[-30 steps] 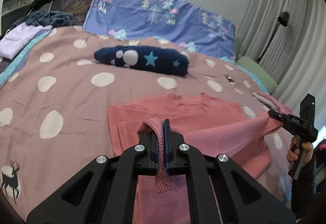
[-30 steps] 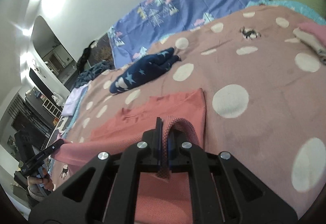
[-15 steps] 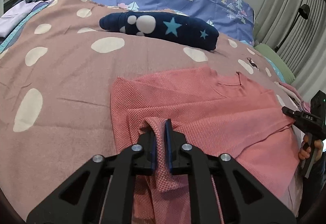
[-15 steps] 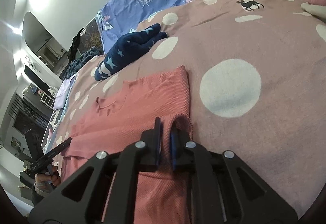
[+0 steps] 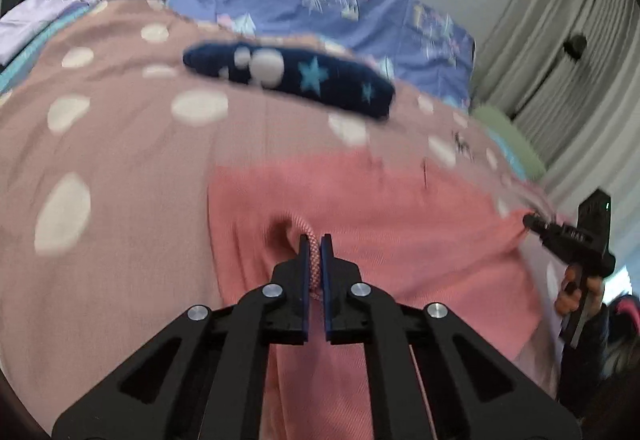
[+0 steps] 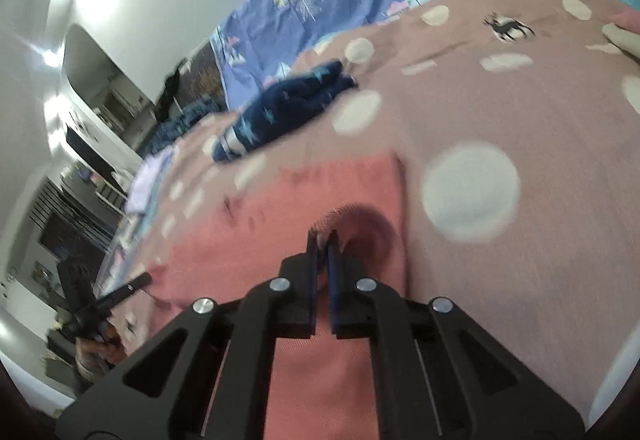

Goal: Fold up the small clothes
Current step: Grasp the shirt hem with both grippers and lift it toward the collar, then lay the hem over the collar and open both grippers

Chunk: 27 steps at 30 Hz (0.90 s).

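— Bed [image 5: 120, 159] with a polka-dot cover: what lies on it?

— One pink shirt [image 5: 380, 207] spread near the front edge, one folded navy star garment [image 5: 304, 79] behind it.

— And each claw?

— Two. The left claw [image 5: 315, 252] is pinched tight on a fold of the shirt; the right claw [image 6: 323, 244] likewise clamps a fold at its opposite side.

Pink knit top [image 5: 400, 207], bedspread-flat

We see our left hand-held gripper [image 5: 315, 240] and right hand-held gripper [image 6: 322, 238]: matte black frames, silver screws, blue-edged fingers.
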Available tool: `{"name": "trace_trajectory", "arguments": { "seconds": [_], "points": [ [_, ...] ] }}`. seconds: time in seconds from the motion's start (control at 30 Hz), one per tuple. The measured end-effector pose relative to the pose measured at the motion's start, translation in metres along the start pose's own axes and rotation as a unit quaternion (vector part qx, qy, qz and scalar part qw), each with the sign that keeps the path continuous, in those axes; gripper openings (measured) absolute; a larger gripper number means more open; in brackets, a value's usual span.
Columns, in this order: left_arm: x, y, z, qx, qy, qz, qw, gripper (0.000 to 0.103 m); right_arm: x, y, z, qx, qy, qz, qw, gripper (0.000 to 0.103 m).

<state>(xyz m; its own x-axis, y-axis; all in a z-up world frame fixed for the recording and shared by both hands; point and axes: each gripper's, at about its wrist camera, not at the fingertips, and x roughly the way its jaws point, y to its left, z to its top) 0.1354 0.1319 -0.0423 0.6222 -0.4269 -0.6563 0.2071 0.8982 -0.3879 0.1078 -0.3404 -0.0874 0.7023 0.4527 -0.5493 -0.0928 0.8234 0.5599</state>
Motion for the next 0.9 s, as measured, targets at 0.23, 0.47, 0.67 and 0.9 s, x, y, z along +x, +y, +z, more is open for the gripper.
{"name": "trace_trajectory", "arguments": {
  "seconds": [0.23, 0.47, 0.67, 0.9],
  "points": [
    [0.032, 0.018, 0.034, -0.022, -0.037, 0.100, 0.9940, 0.042, 0.035, -0.026, 0.037, 0.063, -0.005, -0.024, 0.998, 0.034],
    [0.043, 0.010, 0.023, 0.045, -0.012, 0.073, 0.9963, 0.049, 0.030, -0.030, 0.028, 0.000, 0.001, -0.040, 0.999, 0.034],
    [0.069, 0.013, 0.021, 0.071, 0.021, 0.085, 0.9936, 0.048, 0.050, -0.027, 0.026, -0.040, 0.025, -0.064, 0.997, 0.034],
    [0.062, 0.009, 0.031, 0.071, -0.006, 0.055, 0.9960, 0.002, 0.047, -0.023, 0.023, -0.043, 0.015, -0.092, 0.995, 0.007]
  ]
}}
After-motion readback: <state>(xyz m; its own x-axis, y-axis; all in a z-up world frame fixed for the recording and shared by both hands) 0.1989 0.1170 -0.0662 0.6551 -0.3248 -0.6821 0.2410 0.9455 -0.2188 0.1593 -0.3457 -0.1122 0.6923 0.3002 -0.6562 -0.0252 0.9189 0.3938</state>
